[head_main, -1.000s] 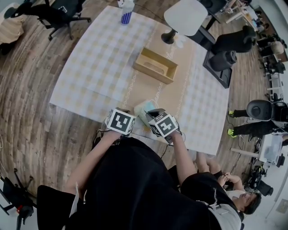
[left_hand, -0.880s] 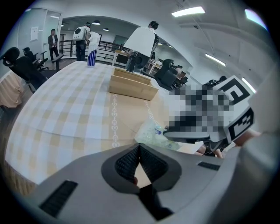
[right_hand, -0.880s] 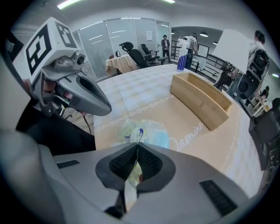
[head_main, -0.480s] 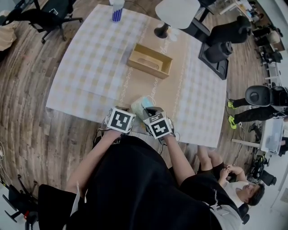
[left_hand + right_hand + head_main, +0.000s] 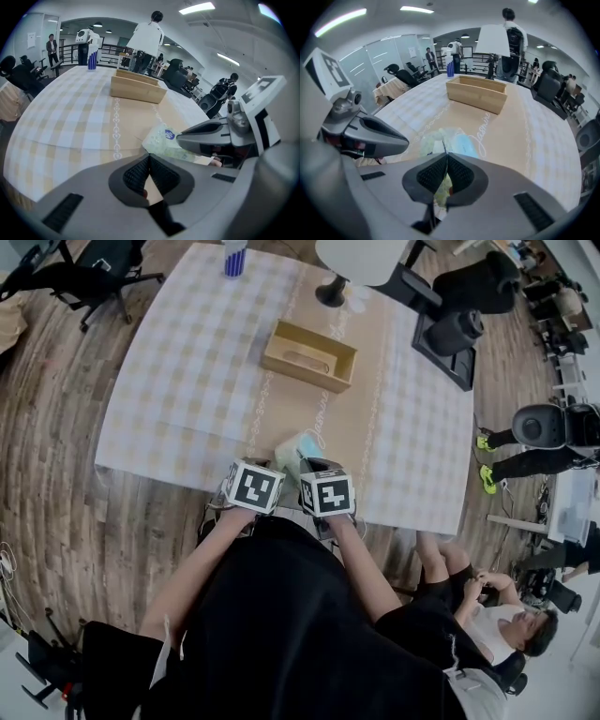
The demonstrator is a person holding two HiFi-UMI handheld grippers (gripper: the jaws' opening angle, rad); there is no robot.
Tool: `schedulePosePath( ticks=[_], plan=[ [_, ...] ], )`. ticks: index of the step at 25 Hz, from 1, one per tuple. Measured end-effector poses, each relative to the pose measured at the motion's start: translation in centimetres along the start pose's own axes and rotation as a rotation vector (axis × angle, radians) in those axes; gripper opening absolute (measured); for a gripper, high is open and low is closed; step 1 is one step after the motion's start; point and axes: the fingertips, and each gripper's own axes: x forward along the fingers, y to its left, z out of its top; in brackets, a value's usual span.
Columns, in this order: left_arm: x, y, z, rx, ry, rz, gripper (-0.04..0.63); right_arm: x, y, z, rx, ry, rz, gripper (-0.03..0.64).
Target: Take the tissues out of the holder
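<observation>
The right gripper (image 5: 446, 158) was clamped on the wrapper edge of the tissue pack (image 5: 298, 450). The left gripper (image 5: 149, 158) was closed and empty beside it. The wooden holder (image 5: 309, 355) stood well apart.

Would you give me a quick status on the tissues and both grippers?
Right gripper shut on tissue pack wrapper. Left gripper shut, tips at pack's corner. Pack out of holder, near table edge. Nothing in the way.

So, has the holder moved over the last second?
No. The holder keeps the same spot just short of the lamp base; only the camera has shifted.
</observation>
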Motion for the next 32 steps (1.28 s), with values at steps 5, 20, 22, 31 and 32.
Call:
schedulePosePath(
  ticks=[5, 20, 22, 31, 32],
  plan=[
    [0.0, -0.6, -0.3, 0.010, 0.010, -0.011, 0.000, -0.2, -0.2, -0.2, 0.035, -0.024, -0.023, 0.014],
    [0.2, -1.0, -0.4, 0.024, 0.016, -0.024, 0.000, -4.5, -0.3, 1.2, 0.048, -0.190, -0.059, 0.123],
    [0.2, -1.2, -0.2, 0.033, 0.014, -0.029, 0.000, -5.2, 0.0, 0.9, 0.081, -0.195, -0.039, 0.121],
    [0.9, -3.1, -0.8, 0.092, 0.043, -0.067, 0.000, -6.6, 0.2, -0.7, 0.172, -0.199, -0.066, 0.030],
    [0.9, -3.1, -0.8, 0.099, 0.044, -0.067, 0.000, -6.7, 0.2, -1.0, 0.182, -0.191, -0.068, 0.021]
  ],
)
